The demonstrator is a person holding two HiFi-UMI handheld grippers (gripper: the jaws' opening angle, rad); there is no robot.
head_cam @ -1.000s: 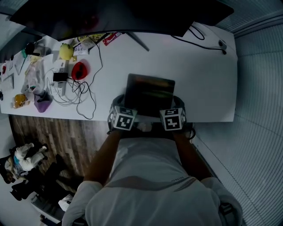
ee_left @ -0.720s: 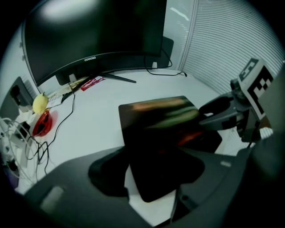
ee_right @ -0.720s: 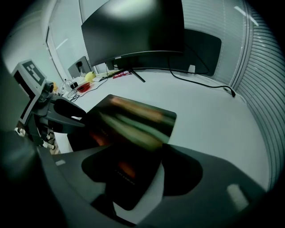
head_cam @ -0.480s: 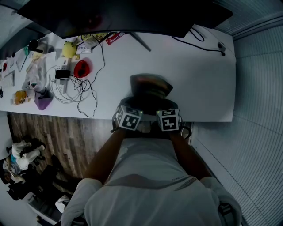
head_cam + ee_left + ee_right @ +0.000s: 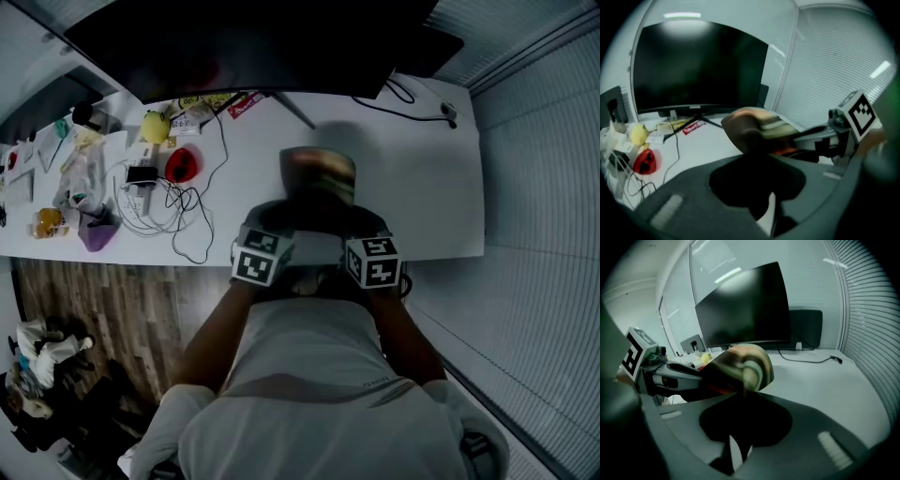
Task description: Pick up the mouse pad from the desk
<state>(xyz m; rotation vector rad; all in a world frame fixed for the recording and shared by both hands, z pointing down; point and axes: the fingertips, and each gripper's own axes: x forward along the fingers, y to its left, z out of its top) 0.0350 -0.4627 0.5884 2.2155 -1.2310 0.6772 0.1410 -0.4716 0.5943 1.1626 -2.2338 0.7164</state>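
The mouse pad (image 5: 319, 173), dark with coloured stripes, hangs lifted off the white desk (image 5: 422, 187), bent and blurred, its far end curling. My left gripper (image 5: 275, 217) grips its near left corner and my right gripper (image 5: 361, 220) its near right corner. Both sets of jaws are closing, with the pad's edge pressed between them. In the left gripper view the pad (image 5: 754, 126) rises out of my left gripper (image 5: 758, 157), with the right gripper (image 5: 834, 136) beside it. In the right gripper view the pad (image 5: 740, 363) curls up from my right gripper (image 5: 740, 399).
A large dark monitor (image 5: 253, 47) stands at the desk's back. At the left lie a red object (image 5: 180, 164), a yellow object (image 5: 155, 125), tangled cables (image 5: 178, 202) and a purple item (image 5: 97, 234). A black cable (image 5: 412, 108) runs at the back right.
The pad lay flat on the desk with both grippers at its near edge. Both grippers have closed on it and risen; the pad now hangs above the desk, bent.
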